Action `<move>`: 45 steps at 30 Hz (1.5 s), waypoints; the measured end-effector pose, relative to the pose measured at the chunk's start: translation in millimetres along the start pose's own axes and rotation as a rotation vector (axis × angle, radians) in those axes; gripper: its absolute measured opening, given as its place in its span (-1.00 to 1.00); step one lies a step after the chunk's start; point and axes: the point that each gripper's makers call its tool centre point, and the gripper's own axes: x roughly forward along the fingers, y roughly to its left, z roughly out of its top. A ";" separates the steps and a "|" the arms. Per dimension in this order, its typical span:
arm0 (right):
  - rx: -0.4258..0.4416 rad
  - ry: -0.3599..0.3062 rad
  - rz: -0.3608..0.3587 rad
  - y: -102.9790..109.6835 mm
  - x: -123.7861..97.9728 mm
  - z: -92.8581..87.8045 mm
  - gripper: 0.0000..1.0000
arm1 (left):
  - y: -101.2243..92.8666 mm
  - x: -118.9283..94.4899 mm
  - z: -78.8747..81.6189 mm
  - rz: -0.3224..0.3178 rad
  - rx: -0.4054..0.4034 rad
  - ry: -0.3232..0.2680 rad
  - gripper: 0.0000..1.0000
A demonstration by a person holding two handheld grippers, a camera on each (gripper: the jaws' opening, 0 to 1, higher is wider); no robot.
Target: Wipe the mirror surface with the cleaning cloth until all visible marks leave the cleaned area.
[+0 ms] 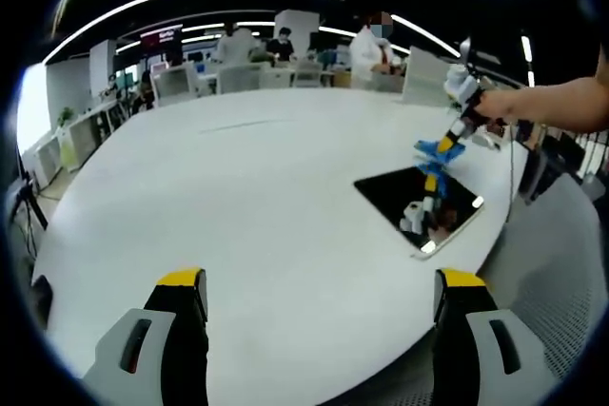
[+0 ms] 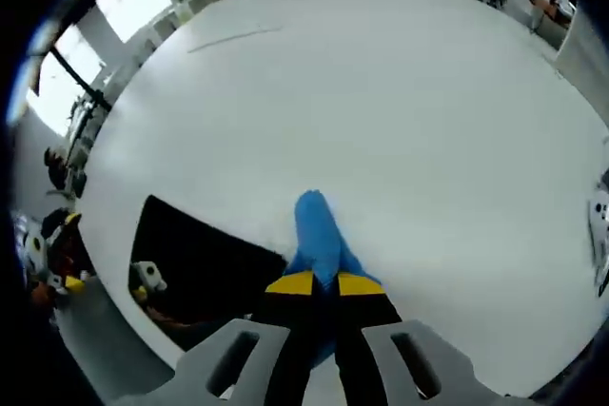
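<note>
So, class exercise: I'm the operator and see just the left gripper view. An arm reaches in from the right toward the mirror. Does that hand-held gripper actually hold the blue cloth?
Observer: Yes. In the right gripper view the right hand-held gripper is shut on the blue cleaning cloth.
Operator: Is the cloth on the mirror yet?
Observer: Its tip lies on the white table, beside the edge of the mirror.
Operator: Anything beyond that mirror's far side?
Observer: The left hand-held gripper, open, hovers off the table edge there.
</note>
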 end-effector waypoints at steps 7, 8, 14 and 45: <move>-0.031 -0.030 0.041 -18.8 8.0 -44.1 -0.81 | -3.7 2.4 -0.8 -0.020 0.016 0.004 0.99; -0.061 -0.142 0.046 -15.3 3.8 -30.0 -0.74 | -3.1 2.0 -0.6 -0.017 0.016 0.004 0.99; -0.151 -0.379 0.027 -15.4 -30.5 -24.4 0.19 | 0.1 0.3 0.5 -0.004 -0.008 -0.007 0.99; -0.223 -0.488 0.158 -18.3 -65.8 -118.4 1.00 | 12.6 -27.0 -1.3 -0.006 -0.011 -0.046 0.99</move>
